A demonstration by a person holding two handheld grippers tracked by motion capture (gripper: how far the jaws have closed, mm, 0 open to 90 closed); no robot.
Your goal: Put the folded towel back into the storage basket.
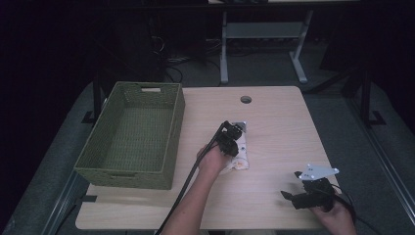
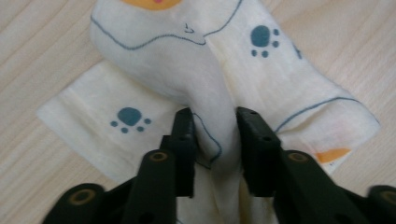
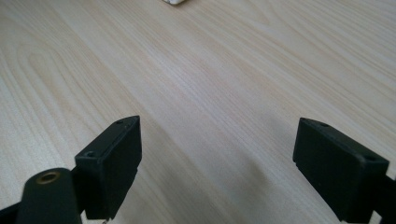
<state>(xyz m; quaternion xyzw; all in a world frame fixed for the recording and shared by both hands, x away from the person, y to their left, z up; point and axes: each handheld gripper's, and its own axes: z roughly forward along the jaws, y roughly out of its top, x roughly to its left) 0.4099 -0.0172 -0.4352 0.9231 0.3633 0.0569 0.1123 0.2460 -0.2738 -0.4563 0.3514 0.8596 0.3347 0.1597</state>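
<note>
Cream paw-print cloths [image 2: 154, 70]: one, on the light wooden counter [image 1: 279, 132]
Green woven rectangular baskets [image 1: 131, 134]: one
Black two-jaw grippers: two, left gripper [image 1: 233, 128] and right gripper [image 1: 292, 185]
Round holes in counter [image 1: 245, 99]: one

Cloth: cream fabric with blue paw prints [image 2: 187, 70], bunched on pale wood table [image 2: 42, 42].
Left gripper [image 2: 214, 140]: 2 black jaws pinching a raised fold.

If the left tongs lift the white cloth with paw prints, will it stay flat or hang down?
Probably it hangs down: the cloth already bunches into a soft ridge between the left tongs. It looks thin and light, so it should lift easily. Its folded layers may open as it rises.
</note>
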